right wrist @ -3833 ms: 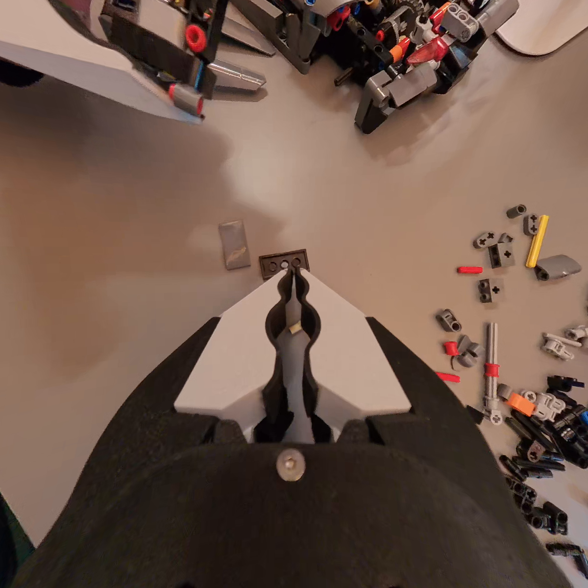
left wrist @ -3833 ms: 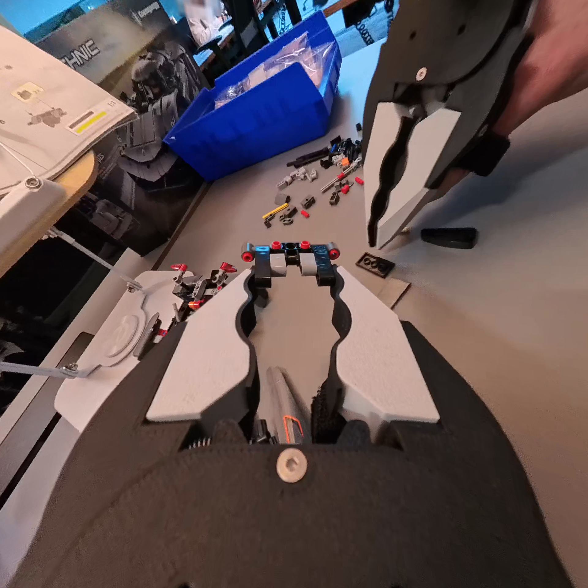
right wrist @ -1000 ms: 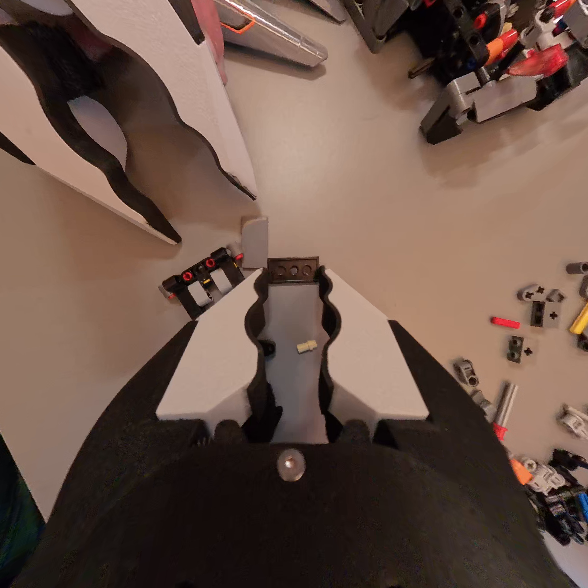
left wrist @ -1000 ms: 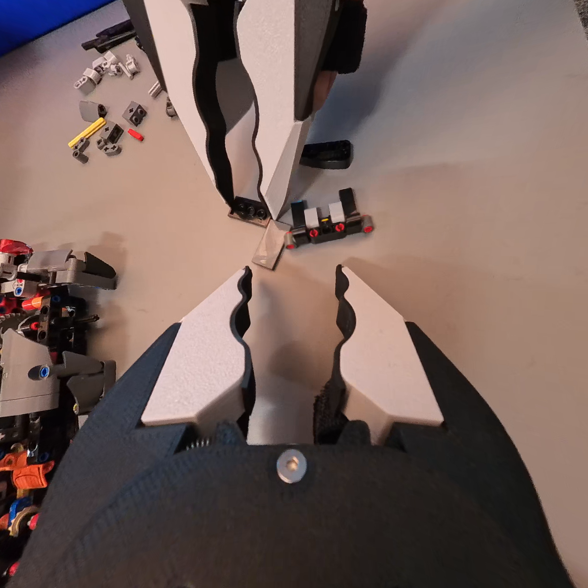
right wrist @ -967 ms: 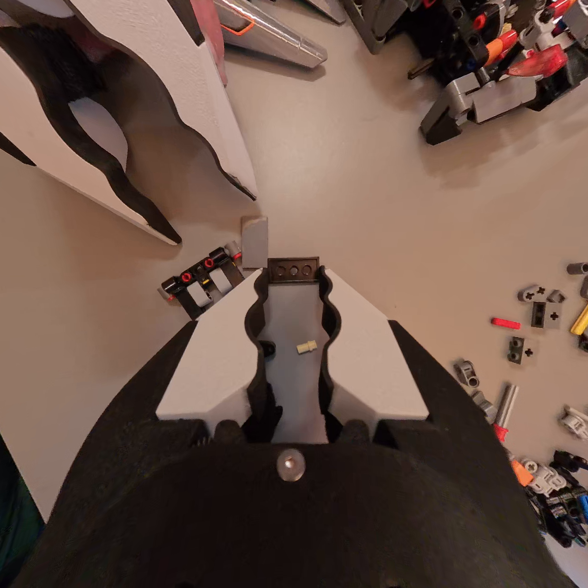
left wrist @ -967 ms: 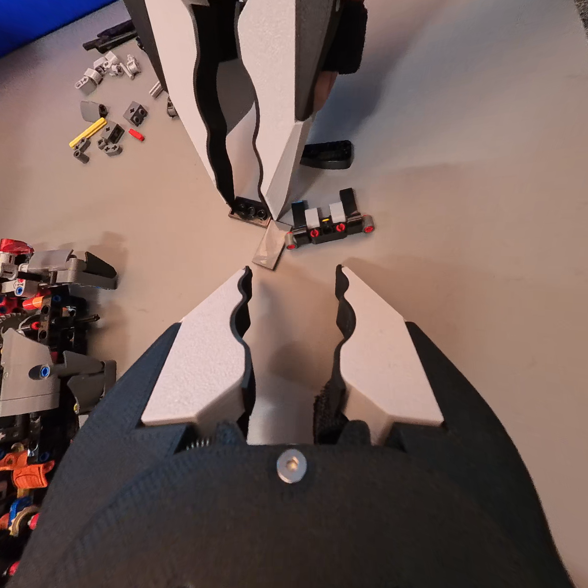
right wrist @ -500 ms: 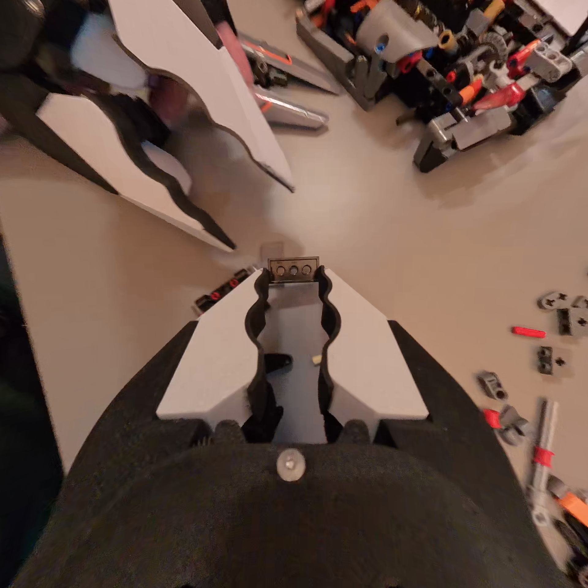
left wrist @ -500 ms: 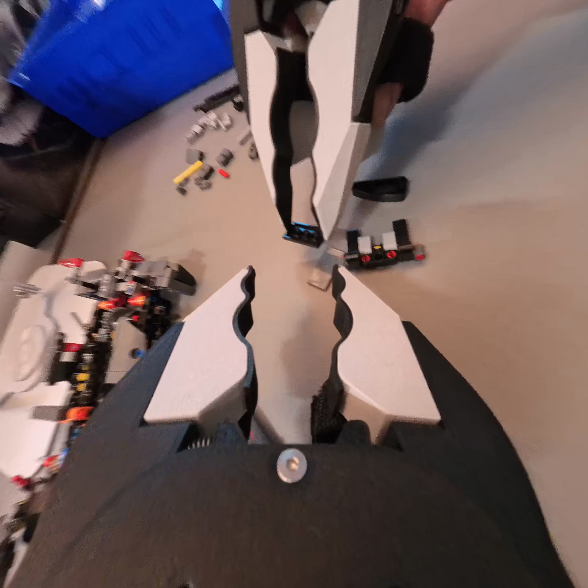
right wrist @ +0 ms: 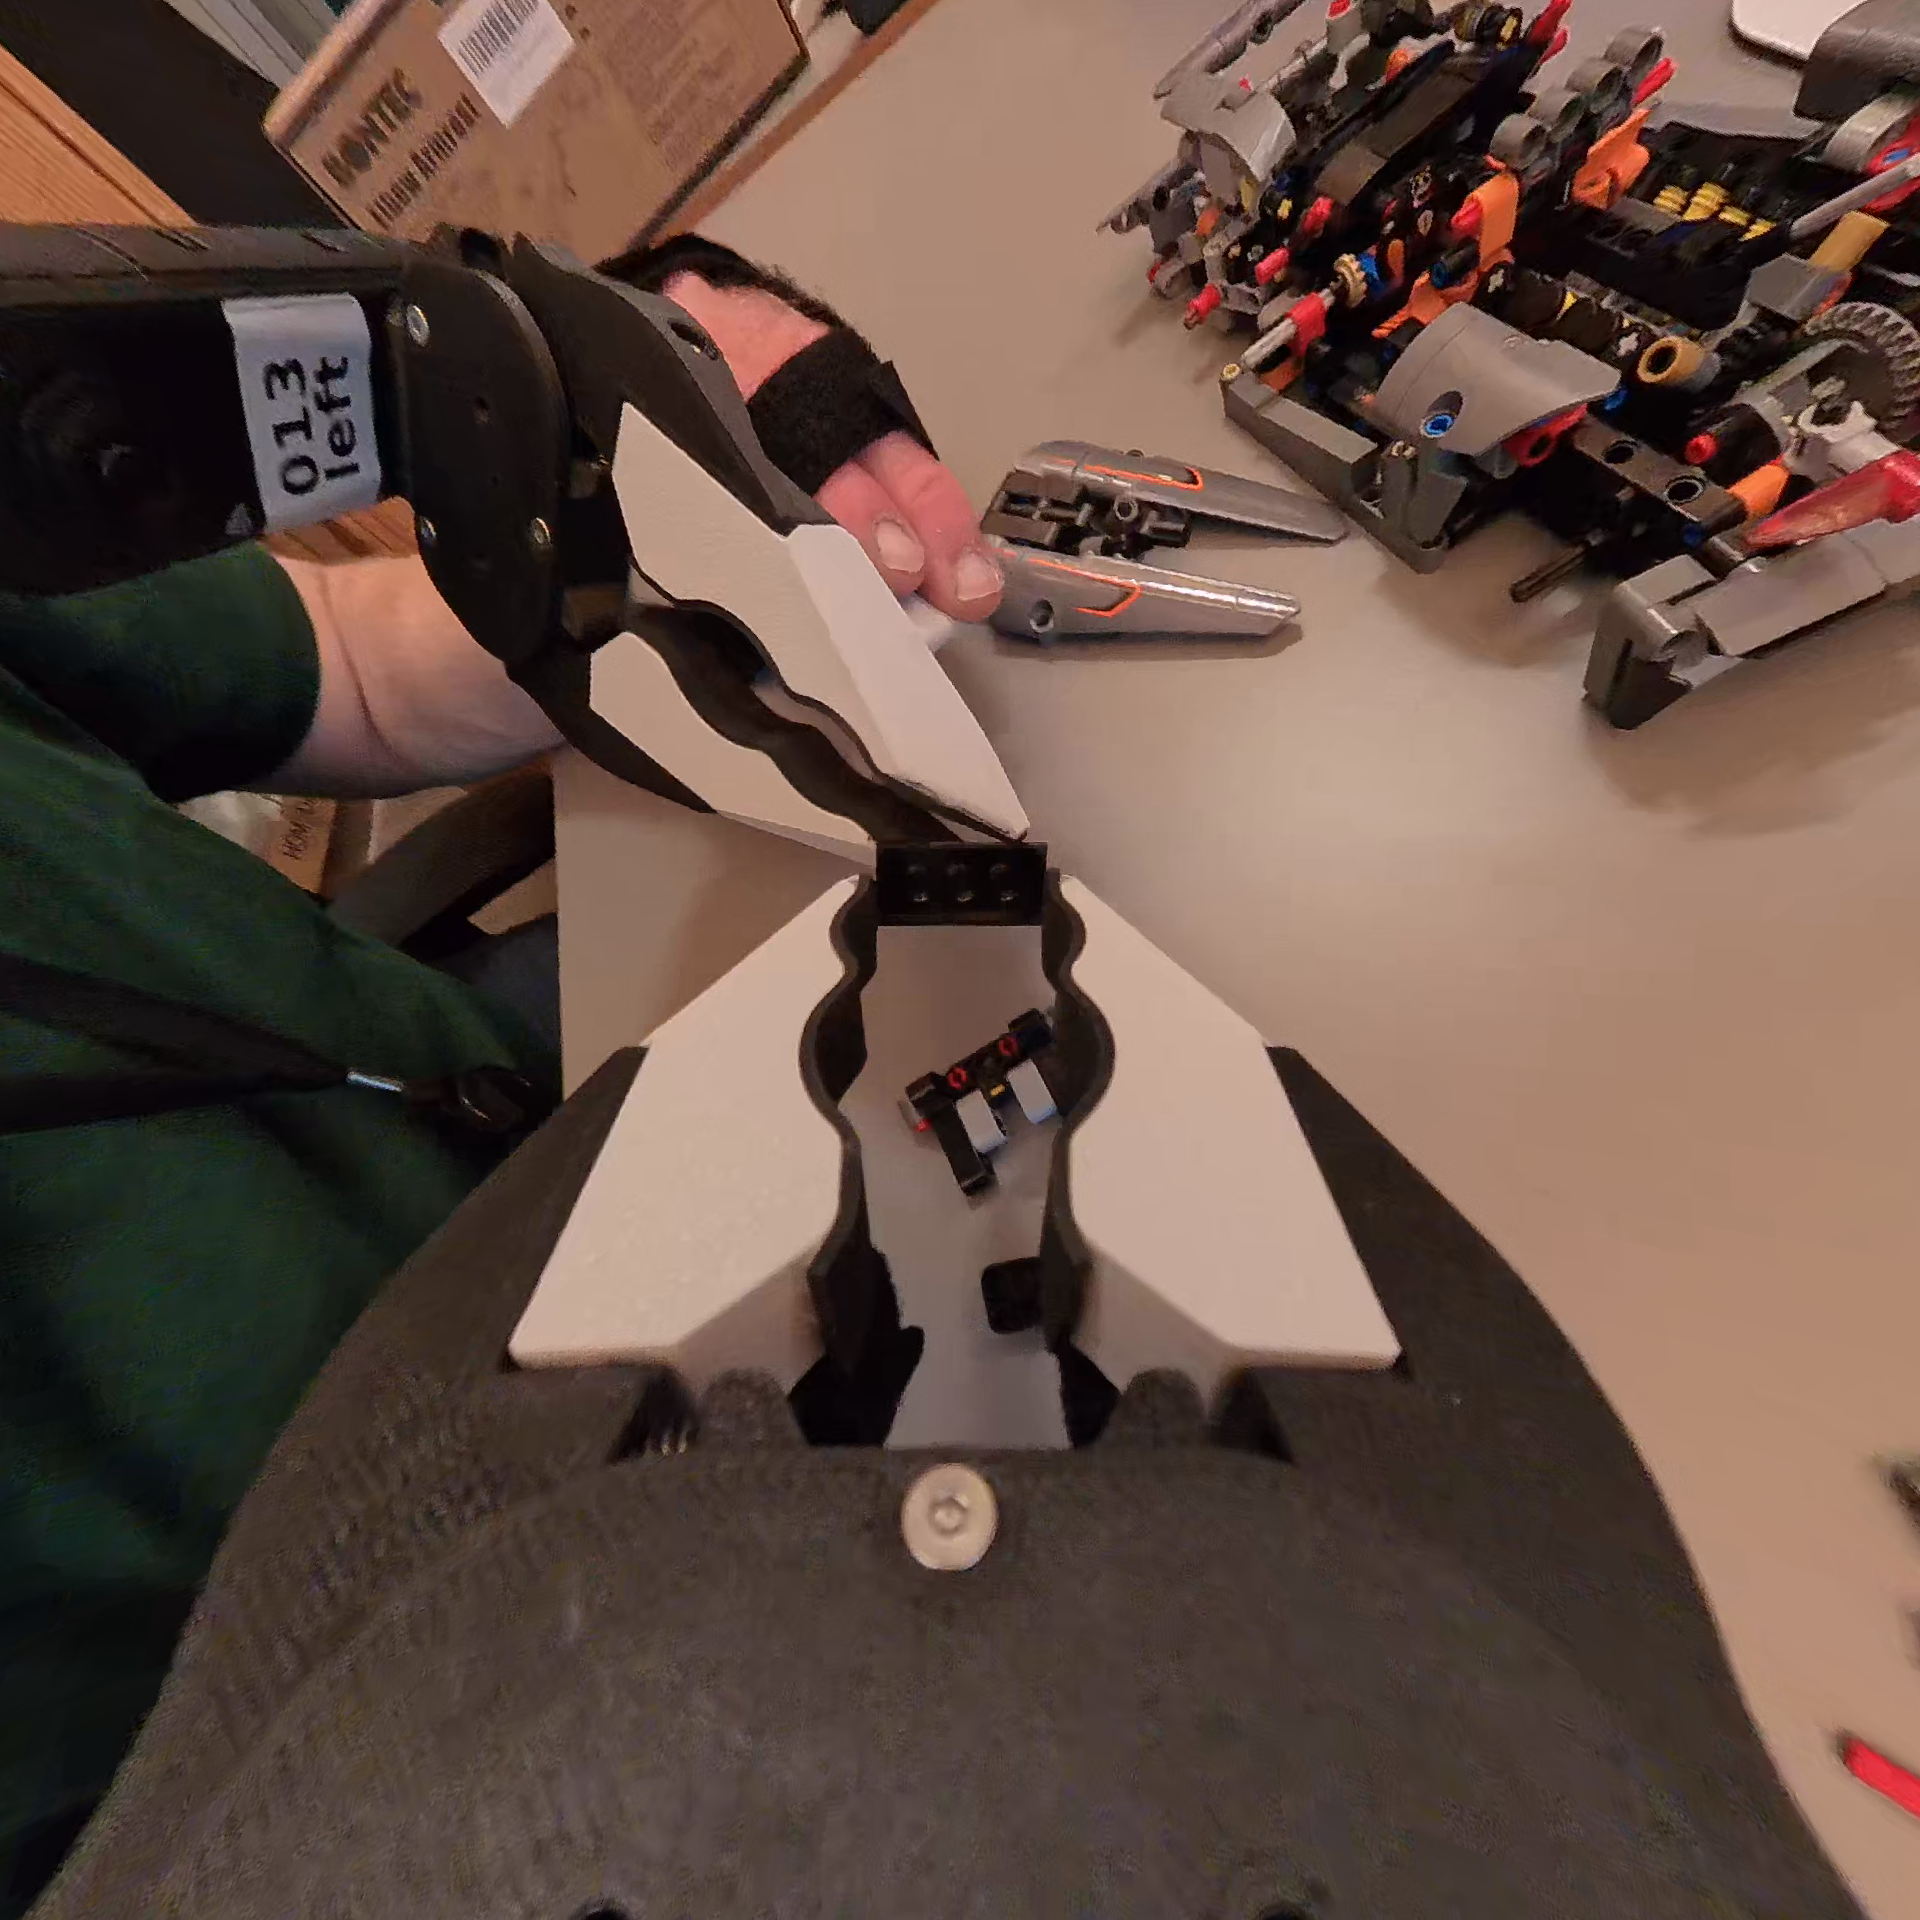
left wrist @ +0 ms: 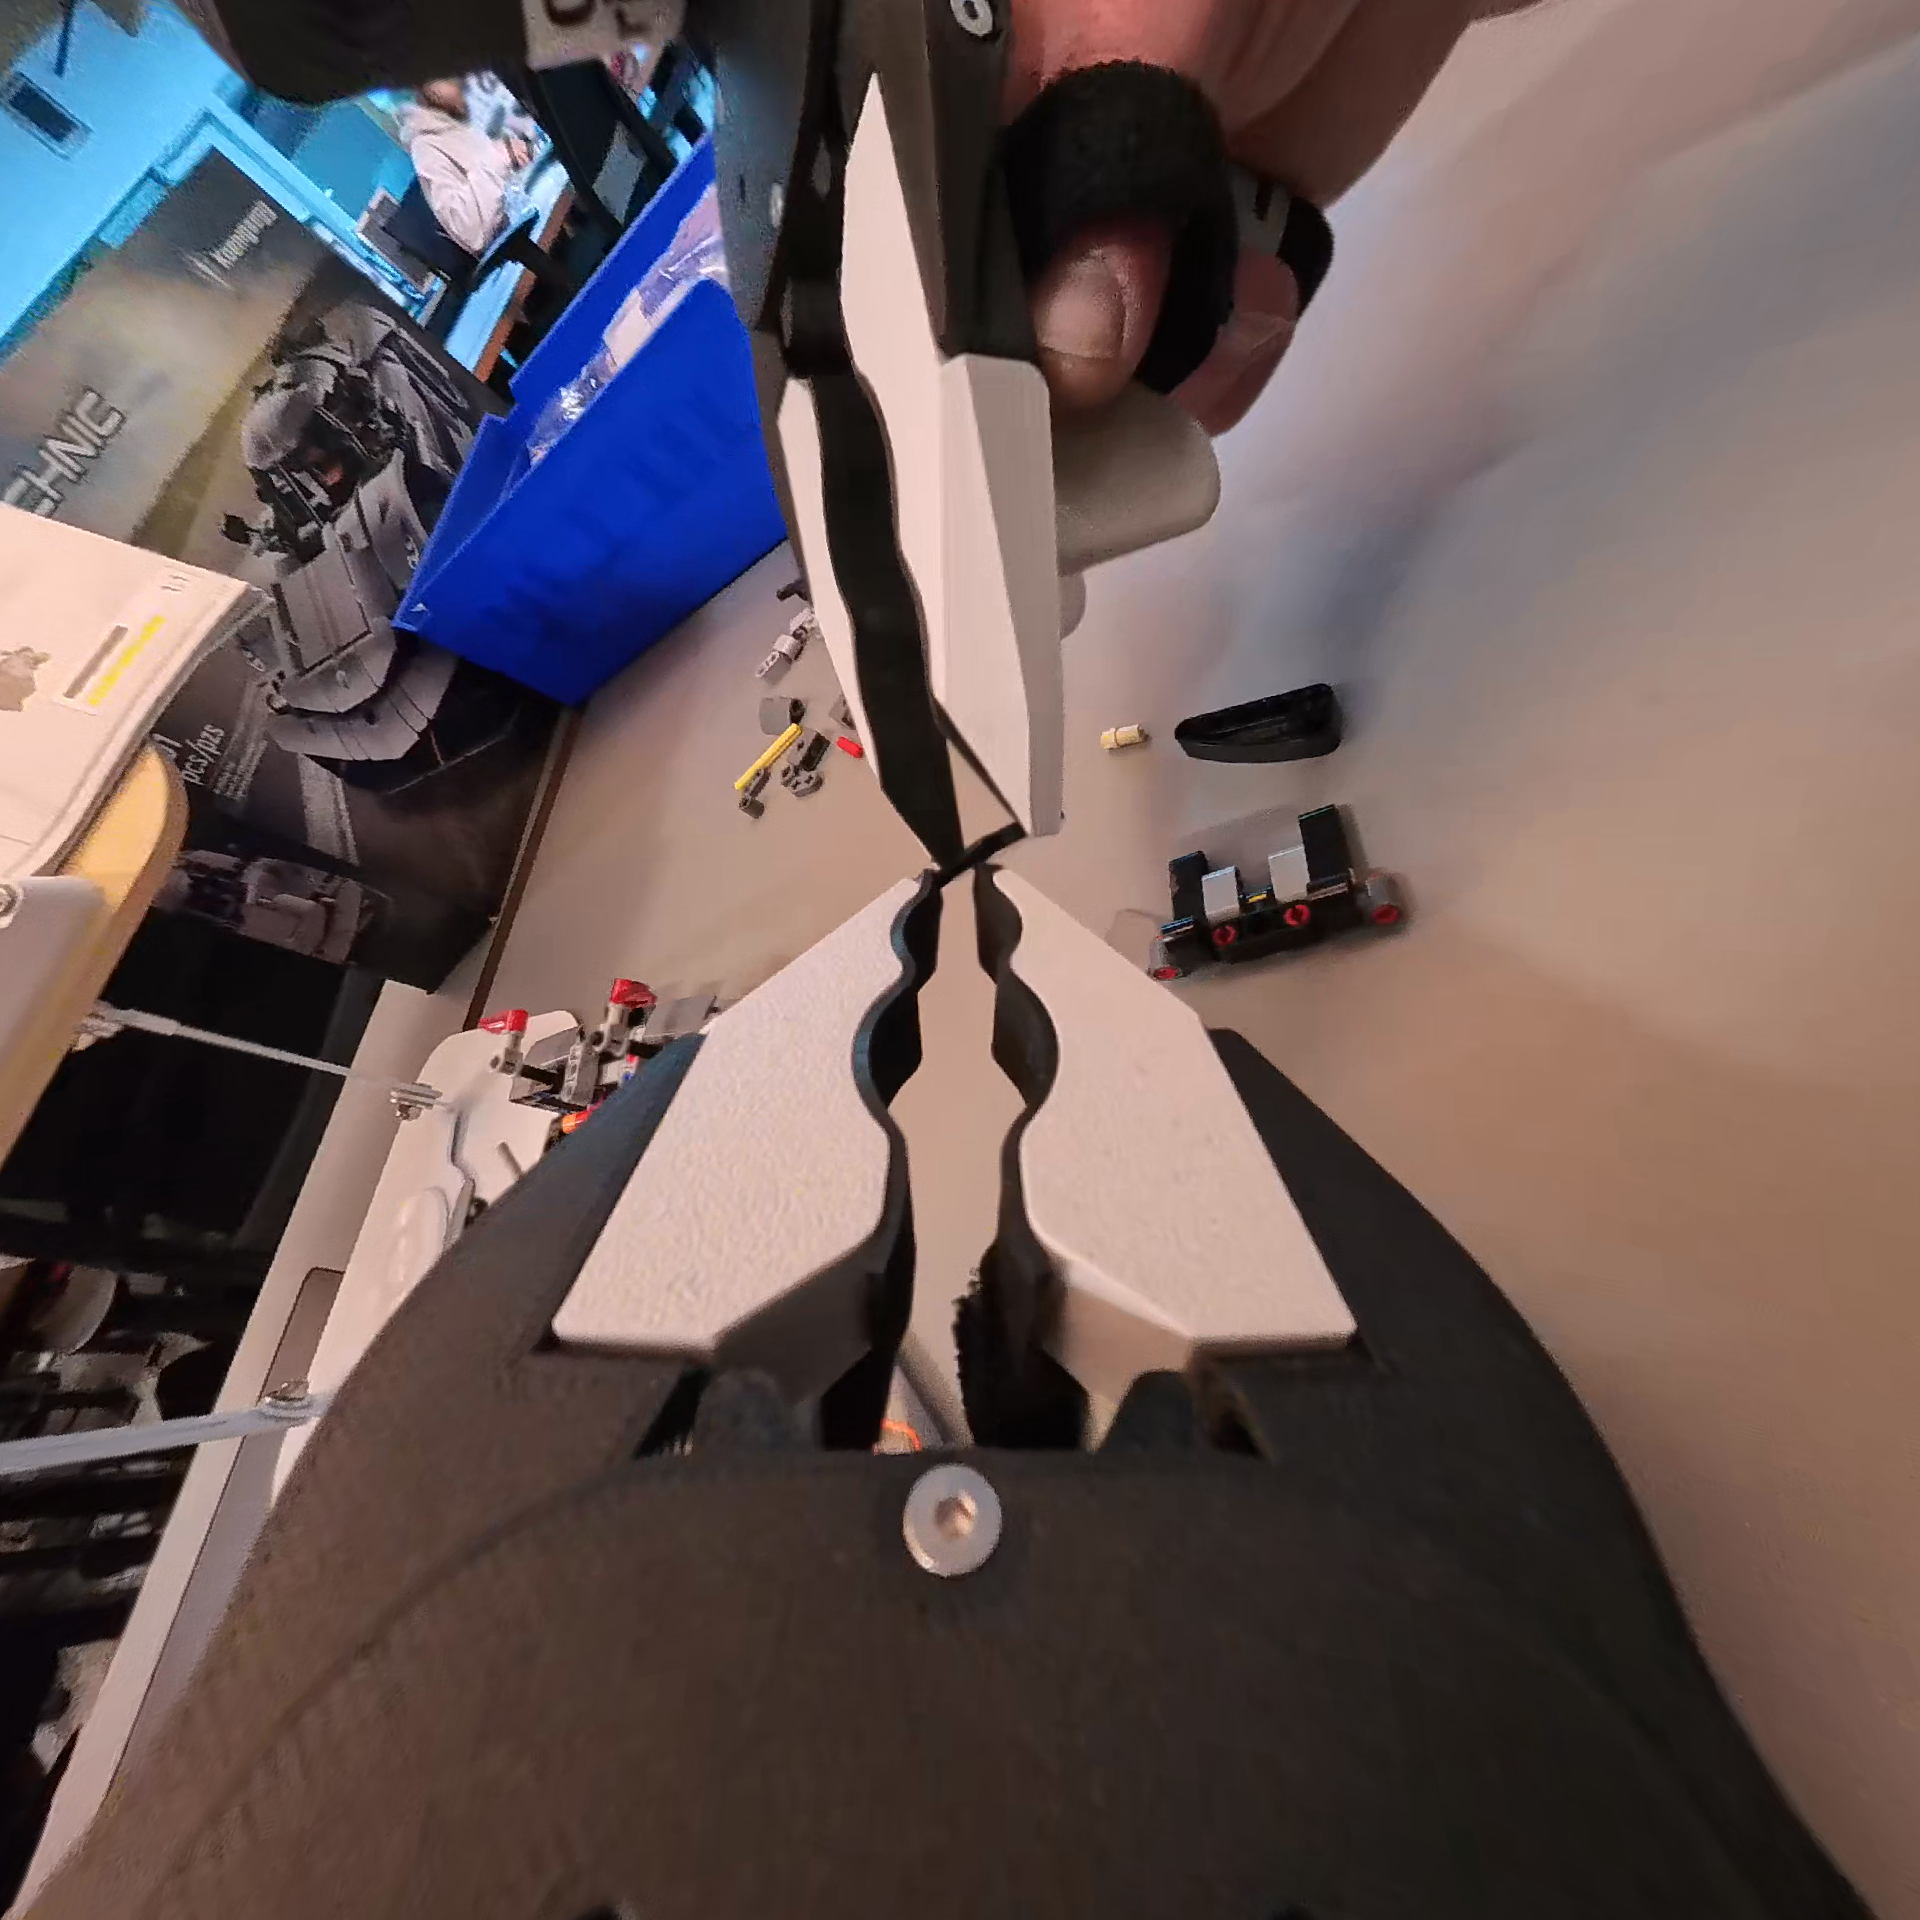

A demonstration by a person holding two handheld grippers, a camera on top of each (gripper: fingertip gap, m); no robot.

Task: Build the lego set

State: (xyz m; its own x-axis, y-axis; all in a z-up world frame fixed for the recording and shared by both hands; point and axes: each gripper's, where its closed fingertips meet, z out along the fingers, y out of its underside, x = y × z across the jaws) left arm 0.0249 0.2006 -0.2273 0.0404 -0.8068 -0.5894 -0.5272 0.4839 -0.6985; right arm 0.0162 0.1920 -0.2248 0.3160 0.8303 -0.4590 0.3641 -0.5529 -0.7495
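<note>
Both grippers meet in mid-air above the beige surface (right wrist: 1455,935): the left gripper (right wrist: 1013,831), angled downward, has its fingers nearly closed on one edge of the small black three-stud plate (right wrist: 961,883), while the right gripper (right wrist: 961,904), pointing forward, clamps its ends. Uneven pulling could flick the plate loose onto the surface.

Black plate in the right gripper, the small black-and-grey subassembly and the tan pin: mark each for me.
black plate (right wrist: 961,883): right wrist view, middle of its studded face.
small black-and-grey subassembly (left wrist: 1276,902): left wrist view, centre of its black body.
tan pin (left wrist: 1124,738): left wrist view, middle of the pin.
</note>
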